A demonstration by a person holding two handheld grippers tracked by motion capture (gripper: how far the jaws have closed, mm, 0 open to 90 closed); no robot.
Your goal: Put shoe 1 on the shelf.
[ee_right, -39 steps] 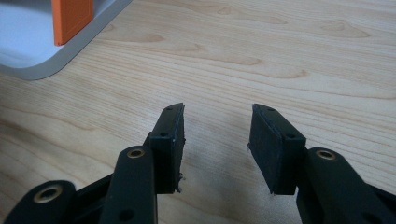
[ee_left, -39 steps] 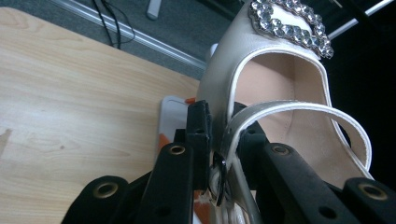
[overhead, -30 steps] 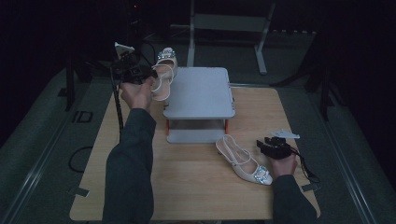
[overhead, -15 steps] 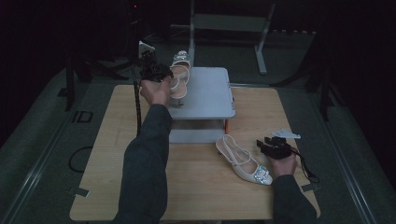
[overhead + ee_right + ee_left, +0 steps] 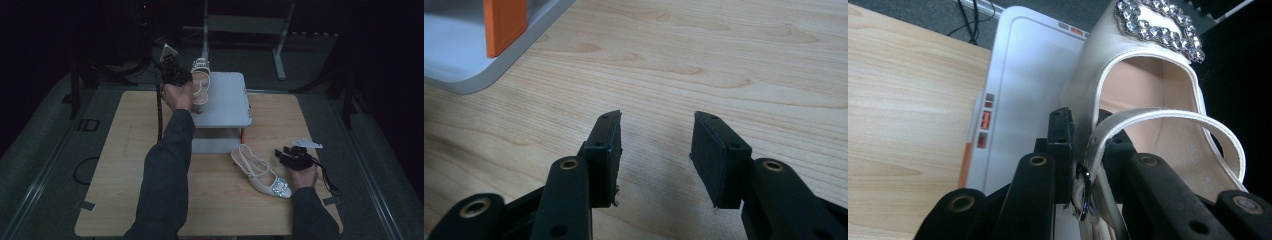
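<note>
My left gripper (image 5: 176,75) (image 5: 1087,150) is shut on the heel strap of a white slingback shoe (image 5: 201,82) (image 5: 1143,100) with a rhinestone buckle. It holds that shoe over the left part of the grey two-level rack's (image 5: 227,102) (image 5: 1028,90) top shelf. A second matching shoe (image 5: 260,172) lies on the wooden table (image 5: 125,165) at the front right. Just right of it, low over the tabletop, my right gripper (image 5: 286,155) (image 5: 655,150) stands open with only bare wood between its pads.
The rack has orange posts (image 5: 504,25) and a lower shelf (image 5: 215,145). A metal stand (image 5: 240,30) rises behind the table on the dark floor. A cable (image 5: 159,110) hangs from the left gripper across the table's back left.
My left gripper has carried the shoe to the right, from beyond the rack's left edge to over its top shelf. The right gripper and the lying shoe have stayed put.
</note>
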